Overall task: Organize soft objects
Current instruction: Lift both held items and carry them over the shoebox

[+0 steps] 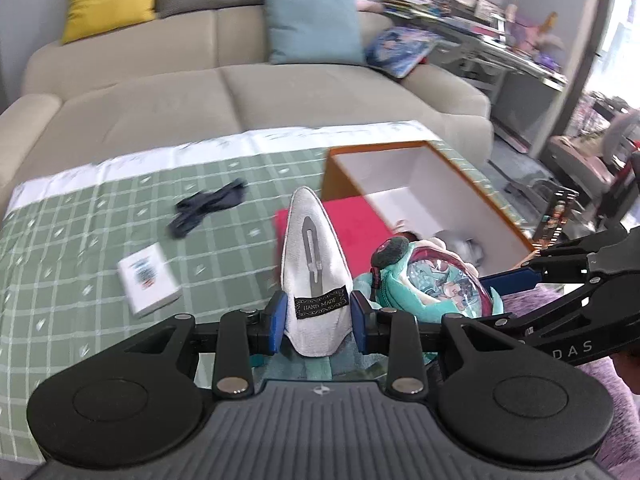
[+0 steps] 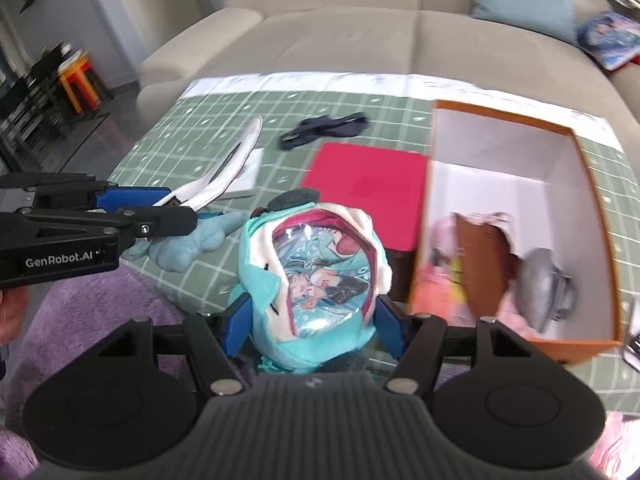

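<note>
Your left gripper [image 1: 319, 312] and right gripper [image 2: 312, 322] both angle downward, side by side, jaws clamped on stuff

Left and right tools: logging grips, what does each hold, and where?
Left tool: white felt pouch, at its wide labelled end. Right tool: teal plush, across its sides.

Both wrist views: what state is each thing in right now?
Left claw: shut on white pouch.
Right claw: shut on teal plush.
Orange box: open, some items inside.
Dark cloth: crumpled on tablecloth.
Red mat: flat beside box.
</note>
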The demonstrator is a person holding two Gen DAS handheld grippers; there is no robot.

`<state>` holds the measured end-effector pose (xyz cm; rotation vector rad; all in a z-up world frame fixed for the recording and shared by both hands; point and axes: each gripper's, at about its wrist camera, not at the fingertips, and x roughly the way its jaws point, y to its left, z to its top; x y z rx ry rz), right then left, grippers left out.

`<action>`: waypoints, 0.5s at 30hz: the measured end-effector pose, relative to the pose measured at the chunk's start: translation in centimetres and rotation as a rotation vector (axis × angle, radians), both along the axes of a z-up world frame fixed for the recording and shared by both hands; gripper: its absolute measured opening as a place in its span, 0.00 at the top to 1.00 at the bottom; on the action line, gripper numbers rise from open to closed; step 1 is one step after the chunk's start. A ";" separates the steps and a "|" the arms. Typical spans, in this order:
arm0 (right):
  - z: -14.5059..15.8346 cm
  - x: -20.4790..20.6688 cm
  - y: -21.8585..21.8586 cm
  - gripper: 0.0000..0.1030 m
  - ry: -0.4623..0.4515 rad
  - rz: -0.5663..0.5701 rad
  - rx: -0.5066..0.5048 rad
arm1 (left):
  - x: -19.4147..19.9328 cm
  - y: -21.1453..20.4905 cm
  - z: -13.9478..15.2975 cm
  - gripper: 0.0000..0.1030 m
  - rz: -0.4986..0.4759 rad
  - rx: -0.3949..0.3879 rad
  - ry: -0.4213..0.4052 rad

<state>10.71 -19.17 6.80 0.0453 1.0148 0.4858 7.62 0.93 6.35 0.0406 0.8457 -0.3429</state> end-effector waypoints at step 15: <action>3.0 3.8 -9.6 0.37 -0.170 -0.284 0.012 | 7.5 -10.9 3.9 0.64 -0.171 -0.049 -0.099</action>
